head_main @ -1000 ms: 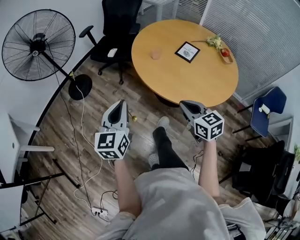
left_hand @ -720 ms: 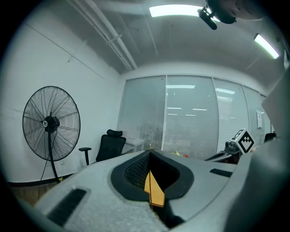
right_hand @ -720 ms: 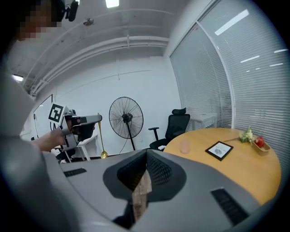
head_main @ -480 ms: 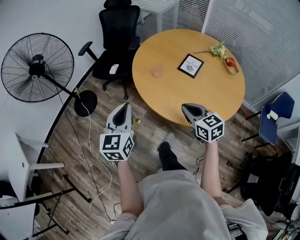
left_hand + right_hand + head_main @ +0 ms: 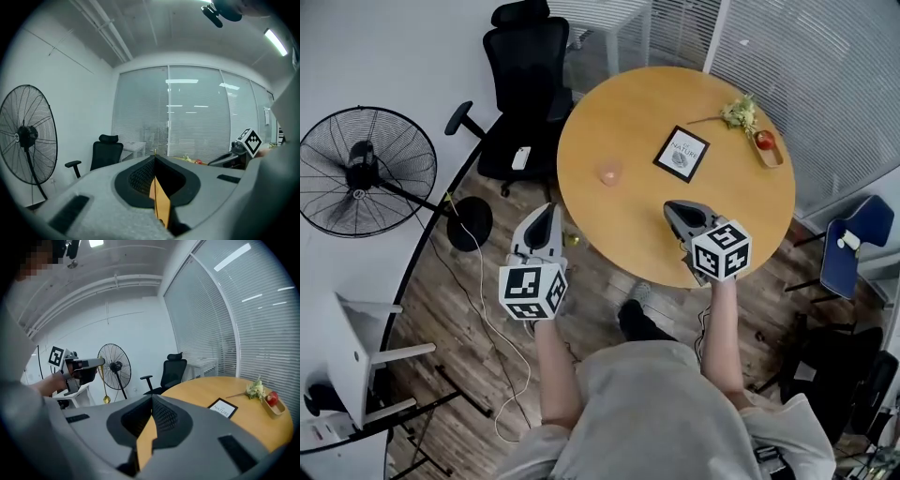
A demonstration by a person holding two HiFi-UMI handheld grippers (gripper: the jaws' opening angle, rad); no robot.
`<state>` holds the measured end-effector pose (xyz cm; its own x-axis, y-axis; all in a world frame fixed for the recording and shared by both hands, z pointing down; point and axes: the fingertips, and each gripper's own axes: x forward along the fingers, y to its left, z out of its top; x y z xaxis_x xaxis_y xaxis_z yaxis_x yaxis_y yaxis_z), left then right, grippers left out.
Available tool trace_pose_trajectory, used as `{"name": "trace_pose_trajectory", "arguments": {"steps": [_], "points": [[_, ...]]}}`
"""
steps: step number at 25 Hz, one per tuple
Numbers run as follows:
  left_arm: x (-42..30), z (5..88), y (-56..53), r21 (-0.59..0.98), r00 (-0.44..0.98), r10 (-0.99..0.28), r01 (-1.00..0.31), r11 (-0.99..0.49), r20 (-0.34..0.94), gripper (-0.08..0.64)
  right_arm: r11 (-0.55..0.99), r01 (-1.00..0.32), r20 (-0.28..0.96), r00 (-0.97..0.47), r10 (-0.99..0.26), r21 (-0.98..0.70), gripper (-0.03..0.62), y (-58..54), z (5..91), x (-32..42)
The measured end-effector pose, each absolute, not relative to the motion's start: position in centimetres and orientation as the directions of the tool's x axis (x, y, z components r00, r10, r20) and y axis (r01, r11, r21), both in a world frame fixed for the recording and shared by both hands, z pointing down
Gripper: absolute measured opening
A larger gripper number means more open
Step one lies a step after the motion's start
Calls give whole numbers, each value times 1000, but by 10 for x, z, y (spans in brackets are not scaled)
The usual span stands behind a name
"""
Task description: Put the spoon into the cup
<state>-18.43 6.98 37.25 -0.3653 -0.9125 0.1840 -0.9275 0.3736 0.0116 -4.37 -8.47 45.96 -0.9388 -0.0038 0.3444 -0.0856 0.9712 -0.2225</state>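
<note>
While I stand at the near side of the round bench [image 5: 628, 220], my left gripper [image 5: 547, 208] has its jaws pressed together on the top of a thin gold spoon [image 5: 107, 400]. The spoon hangs straight down from them over the wooden floor [image 5: 469, 309], just off the bench's rim. My right gripper [image 5: 673, 207] sits about level with it above the bench's near edge, jaws closed on each other with nothing between them. Farther on, roughly between the two grippers, the small pinkish cup [image 5: 610, 172] stands upright on the bare wood, well apart from the spoon. Beyond it lies a dark framed card [image 5: 682, 153]. At the far rim a little tray [image 5: 773, 157] holds a sprig of flowers [image 5: 739, 112] and something red. Off the bench, a black office chair [image 5: 523, 75] and a standing fan [image 5: 361, 169] stand near the white wall [image 5: 394, 56].
</note>
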Motion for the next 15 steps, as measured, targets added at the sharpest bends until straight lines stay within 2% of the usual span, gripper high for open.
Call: {"name": "trace_pose_trajectory", "arguments": {"steps": [15], "points": [[-252,382,-45,-5,-308,-928,-950,314,210,6,955,-147,337,-940,-54,-258,-3,-191,467,-100]]}}
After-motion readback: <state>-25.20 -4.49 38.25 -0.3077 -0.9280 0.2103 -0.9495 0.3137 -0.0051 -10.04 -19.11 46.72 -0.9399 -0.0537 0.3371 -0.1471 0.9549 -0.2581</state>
